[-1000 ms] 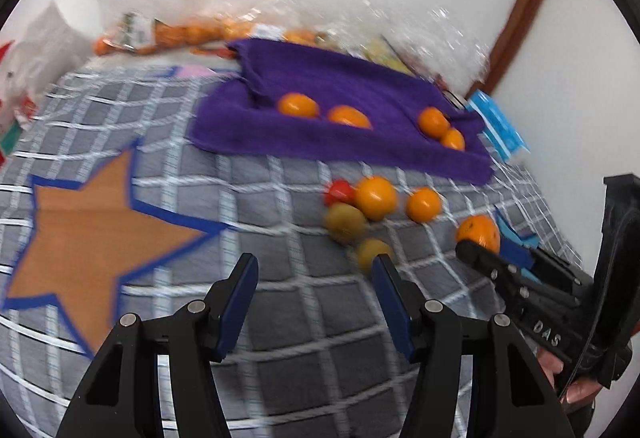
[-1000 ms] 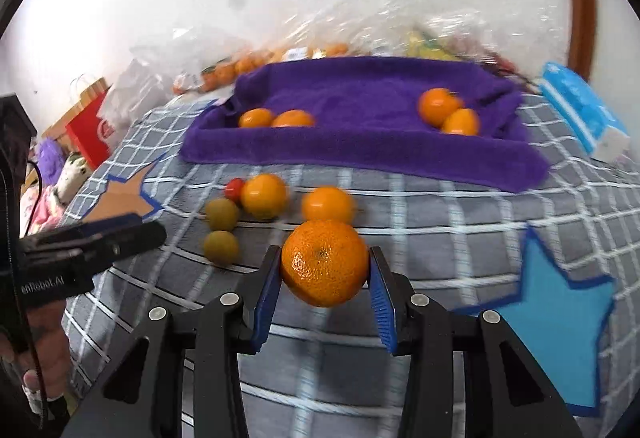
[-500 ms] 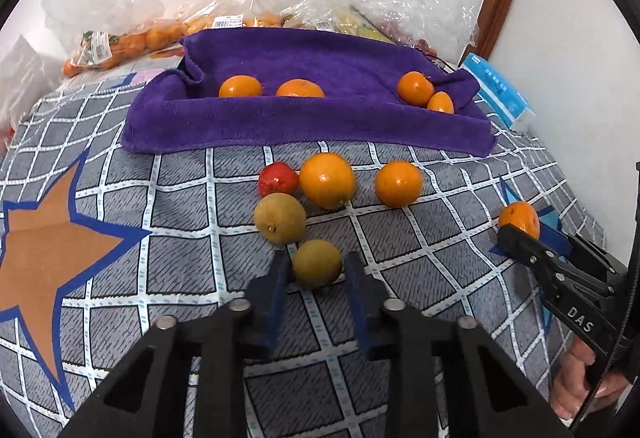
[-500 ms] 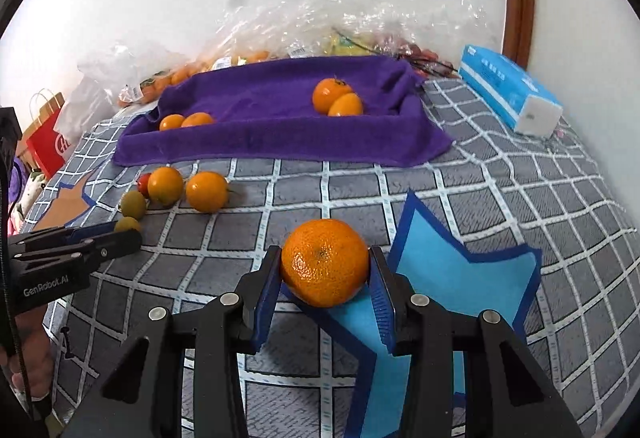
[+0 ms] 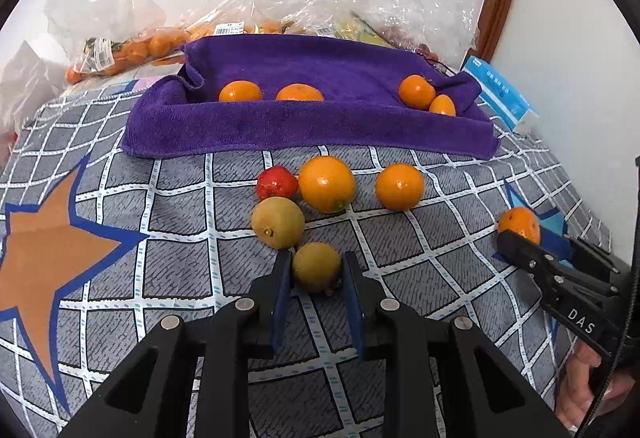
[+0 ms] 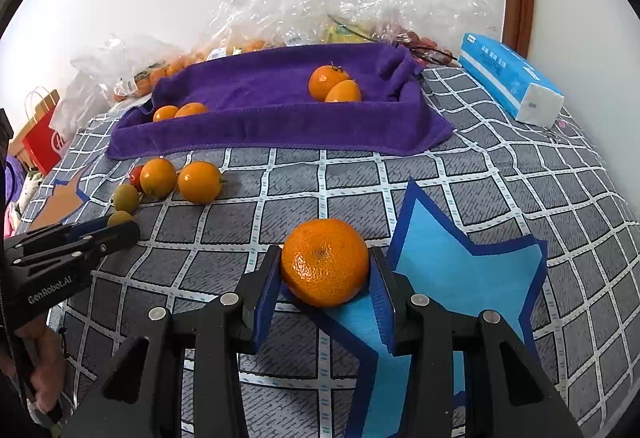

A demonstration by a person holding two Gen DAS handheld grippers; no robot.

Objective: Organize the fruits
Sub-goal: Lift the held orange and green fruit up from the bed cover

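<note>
My left gripper (image 5: 316, 272) is shut on a small yellow-green fruit (image 5: 316, 267) that rests on the checked cloth. Just beyond it lie a second yellow-green fruit (image 5: 277, 222), a red fruit (image 5: 277, 182) and two oranges (image 5: 327, 184) (image 5: 399, 186). My right gripper (image 6: 325, 266) is shut on a mandarin (image 6: 324, 262) over the light blue star patch (image 6: 460, 270). The purple towel tray (image 5: 304, 130) at the back holds several mandarins, two at its left (image 5: 240, 92) and two at its right (image 5: 417, 91).
Clear plastic bags with more fruit (image 5: 132, 50) are piled against the wall behind the tray. A blue tissue pack (image 6: 512, 78) lies at the back right. An orange star patch (image 5: 48, 250) marks the cloth at the left. A red paper bag (image 6: 42, 142) stands off the far left edge.
My left gripper moved forward to the small yellow-green fruit and shut on it. My right gripper carried the mandarin to the right, from near the loose fruits to above the blue star.
</note>
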